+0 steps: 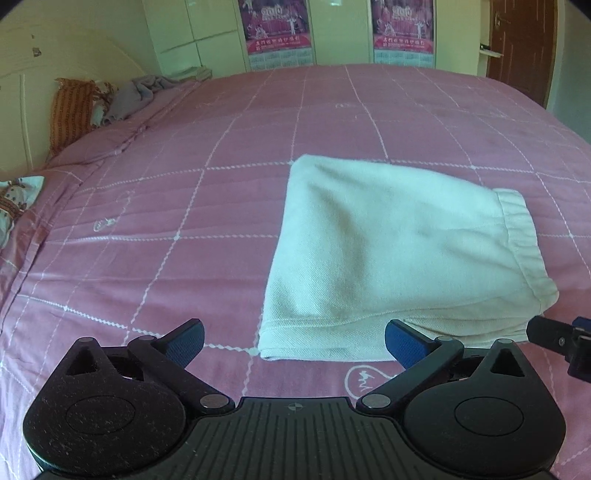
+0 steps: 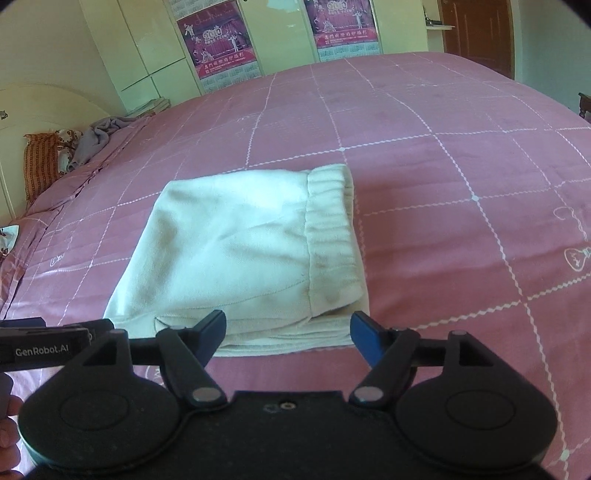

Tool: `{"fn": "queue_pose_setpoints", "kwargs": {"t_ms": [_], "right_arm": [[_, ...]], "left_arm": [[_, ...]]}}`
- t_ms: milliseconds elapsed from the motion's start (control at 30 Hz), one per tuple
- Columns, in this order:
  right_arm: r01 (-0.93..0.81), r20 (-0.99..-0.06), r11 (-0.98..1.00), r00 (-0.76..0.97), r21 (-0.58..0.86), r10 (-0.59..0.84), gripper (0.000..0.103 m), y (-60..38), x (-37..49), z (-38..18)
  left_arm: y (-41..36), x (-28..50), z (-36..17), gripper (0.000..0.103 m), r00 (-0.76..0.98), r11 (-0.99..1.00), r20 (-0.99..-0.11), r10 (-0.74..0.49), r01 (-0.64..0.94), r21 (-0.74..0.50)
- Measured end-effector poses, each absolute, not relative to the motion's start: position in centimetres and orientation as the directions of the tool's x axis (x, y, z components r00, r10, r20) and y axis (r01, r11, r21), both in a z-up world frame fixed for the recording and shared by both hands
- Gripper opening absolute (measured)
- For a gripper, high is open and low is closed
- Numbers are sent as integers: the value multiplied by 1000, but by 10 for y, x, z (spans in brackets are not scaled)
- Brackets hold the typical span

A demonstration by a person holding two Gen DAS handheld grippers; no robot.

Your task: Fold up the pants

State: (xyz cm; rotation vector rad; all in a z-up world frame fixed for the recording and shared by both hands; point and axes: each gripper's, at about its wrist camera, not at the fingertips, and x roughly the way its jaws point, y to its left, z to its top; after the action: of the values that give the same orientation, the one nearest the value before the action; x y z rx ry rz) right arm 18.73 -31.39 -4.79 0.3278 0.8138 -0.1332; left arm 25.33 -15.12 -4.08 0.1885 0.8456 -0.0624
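The white pants (image 1: 388, 251) lie folded into a compact rectangle on the pink checked bed cover (image 1: 184, 184), waistband on the right side. My left gripper (image 1: 293, 341) is open and empty, just in front of the fold's near left corner. In the right wrist view the folded pants (image 2: 240, 251) lie straight ahead with the elastic waistband (image 2: 332, 236) at their right. My right gripper (image 2: 288, 334) is open and empty at the pants' near edge. The left gripper's body (image 2: 44, 349) shows at the left edge of the right wrist view.
A striped orange pillow (image 1: 70, 110) and a crumpled grey cloth (image 1: 136, 96) lie at the head of the bed, far left. A cream headboard (image 1: 22, 103) stands behind them. Wardrobe doors with calendar posters (image 1: 275, 33) and a brown door (image 1: 521, 44) are beyond the bed.
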Motion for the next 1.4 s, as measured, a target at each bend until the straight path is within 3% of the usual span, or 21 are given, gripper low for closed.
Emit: {"fn": "queue_pose_setpoints", "kwargs": {"t_ms": [100, 333, 767, 1200, 1400], "right_arm": [[230, -729, 944, 685, 236, 15, 77, -308, 176, -42], [199, -723, 965, 691, 171, -14, 79, -294, 148, -32], [141, -673, 981, 740, 135, -13, 84, -273, 98, -3], [152, -574, 979, 818, 138, -46, 103, -260, 60, 43], [189, -578, 969, 813, 160, -63, 103, -260, 49, 52]], "left_arm": [[-149, 239, -27, 103, 715, 980, -697, 52, 96, 172], [-143, 214, -17, 103, 735, 976, -674, 78, 82, 203], [-130, 157, 11, 103, 756, 981, -654, -1, 129, 148], [-123, 115, 50, 103, 804, 983, -593, -53, 146, 109], [-116, 88, 71, 103, 821, 978, -564, -86, 177, 107]]}}
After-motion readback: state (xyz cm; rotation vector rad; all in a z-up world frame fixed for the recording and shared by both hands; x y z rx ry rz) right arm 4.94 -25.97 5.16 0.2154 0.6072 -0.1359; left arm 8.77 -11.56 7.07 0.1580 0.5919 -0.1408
